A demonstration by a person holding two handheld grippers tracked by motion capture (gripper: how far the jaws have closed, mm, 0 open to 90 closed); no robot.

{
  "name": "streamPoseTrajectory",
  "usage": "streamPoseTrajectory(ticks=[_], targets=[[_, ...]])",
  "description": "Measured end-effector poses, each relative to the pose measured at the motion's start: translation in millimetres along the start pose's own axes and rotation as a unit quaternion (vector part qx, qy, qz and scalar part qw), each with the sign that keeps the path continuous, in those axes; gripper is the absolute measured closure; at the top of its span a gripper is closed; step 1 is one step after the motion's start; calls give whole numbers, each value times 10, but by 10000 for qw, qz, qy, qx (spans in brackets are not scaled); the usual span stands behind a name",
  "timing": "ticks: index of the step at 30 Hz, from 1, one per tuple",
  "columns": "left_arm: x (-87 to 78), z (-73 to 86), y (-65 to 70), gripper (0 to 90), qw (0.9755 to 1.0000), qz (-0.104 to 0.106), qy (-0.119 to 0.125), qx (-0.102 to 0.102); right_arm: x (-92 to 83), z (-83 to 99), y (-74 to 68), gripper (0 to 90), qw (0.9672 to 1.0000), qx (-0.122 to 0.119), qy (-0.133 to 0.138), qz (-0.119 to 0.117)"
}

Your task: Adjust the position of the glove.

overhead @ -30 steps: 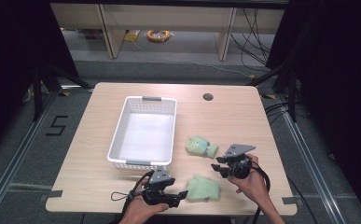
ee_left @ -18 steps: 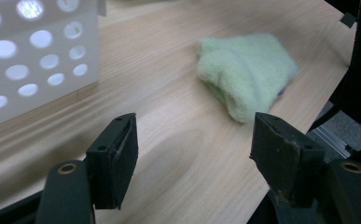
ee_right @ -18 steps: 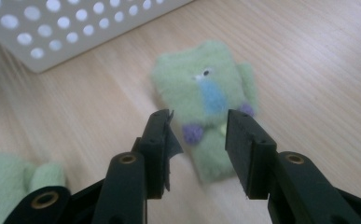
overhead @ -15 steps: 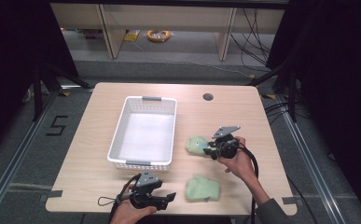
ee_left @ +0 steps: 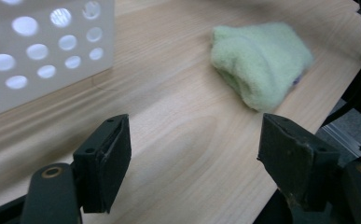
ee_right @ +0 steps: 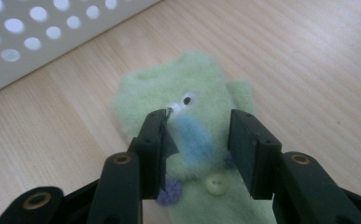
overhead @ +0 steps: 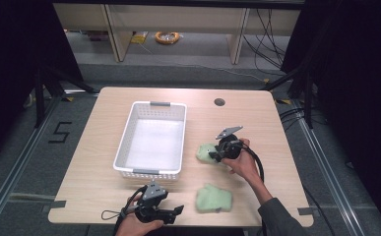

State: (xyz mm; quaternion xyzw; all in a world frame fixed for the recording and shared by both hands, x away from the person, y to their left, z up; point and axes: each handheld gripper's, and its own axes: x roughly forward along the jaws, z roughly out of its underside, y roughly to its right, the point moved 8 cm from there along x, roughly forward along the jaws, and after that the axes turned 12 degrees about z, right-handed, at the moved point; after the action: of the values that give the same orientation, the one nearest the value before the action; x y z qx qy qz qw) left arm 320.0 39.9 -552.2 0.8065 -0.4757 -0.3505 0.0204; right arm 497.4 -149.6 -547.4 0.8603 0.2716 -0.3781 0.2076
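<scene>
The sock (ee_right: pixel 192 116) under the right gripper (ee_right: pixel 197 154) was fuzzy pale green, with a blue patch, a button and a small eye. That gripper's jaws, just opening, stood part-open over it, pinching nothing. The left gripper (ee_left: pixel 192 154) gaped wide, empty.

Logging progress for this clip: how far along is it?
Nothing looks done: the basket holds nothing. In hand: the right tool, jaws just opening, straddles the far sock. The left tool is open near the near sock. Both socks are left.
</scene>
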Motion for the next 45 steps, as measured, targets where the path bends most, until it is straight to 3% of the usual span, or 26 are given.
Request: streamPoseTrajectory(ticks=[1,2,5,6,9,11,12,14,15,18,19,23,26,28,30,33,34,42,43,45], targets=[[1,4,-2,249,10000,10,-8,9,7,9,7,589,10000,-48,-16,-51],[6,4,-4,249,10000,8,11,1,14,20,-21,592,9999,85,-68,-87],[4,10,-7,249,10000,27,-30,21,54,36,-20,608,10000,8,-57,-45],[8,10,0,249,10000,44,-11,-9,46,51,-24,613,9998,61,-168,-65],[3,17,-7,250,10000,46,-52,9,67,53,-2,627,10000,-29,-6,-95],[4,17,-6,251,10000,50,-48,-3,62,72,-26,638,9998,97,-88,-149],[4,19,-6,252,10000,54,-55,-6,89,57,-16,644,9998,32,98,-142],[4,21,-6,253,9999,72,-63,-36,86,81,-35,663,9998,67,10,-161],[5,20,-6,254,9999,70,-49,-56,103,70,-13,688,9996,-172,114,-193],[18,7,-5,256,9999,47,72,-117,125,65,-18,744,9996,-161,202,-132],[7,14,-14,256,9999,65,14,-94,96,80,-27,797,9994,-278,111,-189],[10,10,-24,259,9999,-16,61,-137,107,60,-33,845,9990,-325,259,-149],[-3,21,-34,260,9999,67,-37,-92,84,47,-24,860,9986,-401,307,-147],[7,6,-35,260,9998,47,91,-172,49,43,-16,862,9985,-407,287,-215],[3,6,-40,260,9998,46,99,-175,26,16,-9,863,9981,-372,445,-203],[-19,14,-53,261,9999,43,-5,-96,-48,9,5,864,9980,-402,423,-251],[-17,11,-53,260,9999,33,15,-102,-75,12,-2,864,9988,-235,388,-193],[-26,10,-54,261,9999,21,25,-104,-303,-50,-15,864,9959,-383,720,-392],[-15,-8,-51,260,9997,13,163,-165,-431,-27,-40,864,9959,-362,694,-449],[-34,0,-57,260,9999,-13,61,-157,-522,-24,-64,864,9942,-446,815,-544]])
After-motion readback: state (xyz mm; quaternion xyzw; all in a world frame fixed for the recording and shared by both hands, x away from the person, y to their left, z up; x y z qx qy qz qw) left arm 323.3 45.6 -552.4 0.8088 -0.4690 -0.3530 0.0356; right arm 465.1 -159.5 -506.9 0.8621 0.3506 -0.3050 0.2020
